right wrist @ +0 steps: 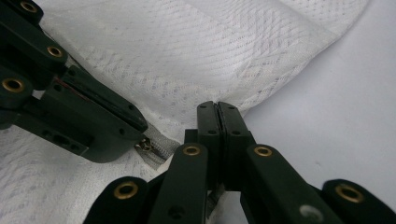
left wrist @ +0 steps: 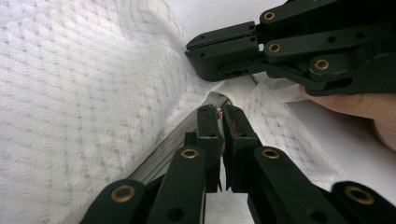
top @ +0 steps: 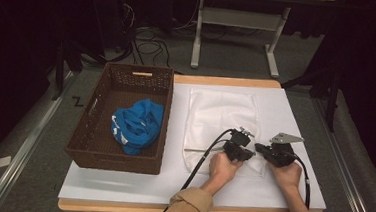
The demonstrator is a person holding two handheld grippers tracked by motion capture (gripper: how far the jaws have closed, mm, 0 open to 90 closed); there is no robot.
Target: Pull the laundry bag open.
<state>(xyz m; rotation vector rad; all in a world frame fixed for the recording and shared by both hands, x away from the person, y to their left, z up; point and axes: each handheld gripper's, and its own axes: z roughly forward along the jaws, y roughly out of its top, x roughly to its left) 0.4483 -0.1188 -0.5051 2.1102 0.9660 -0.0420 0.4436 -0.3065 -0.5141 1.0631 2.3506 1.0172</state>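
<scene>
Left claw [left wrist: 223,116] – pressed together on zipper pull [left wrist: 219,112] | right claw [right wrist: 217,112] – clamped on white mesh bag [top: 220,118] near edge | high view adds basket [top: 101,105], blue cloth [top: 137,125].

The table [top: 120,186] is bright under light from above; the far room is dark. Near gripper links look blurred.

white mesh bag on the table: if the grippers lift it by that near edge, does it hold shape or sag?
Probably sags: the white mesh bag lies flat and already creases where the left gripper and right gripper pinch it. Likely light, as the weave looks thin. The zipper edge may stay a little stiffer than the cloth around it.
</scene>
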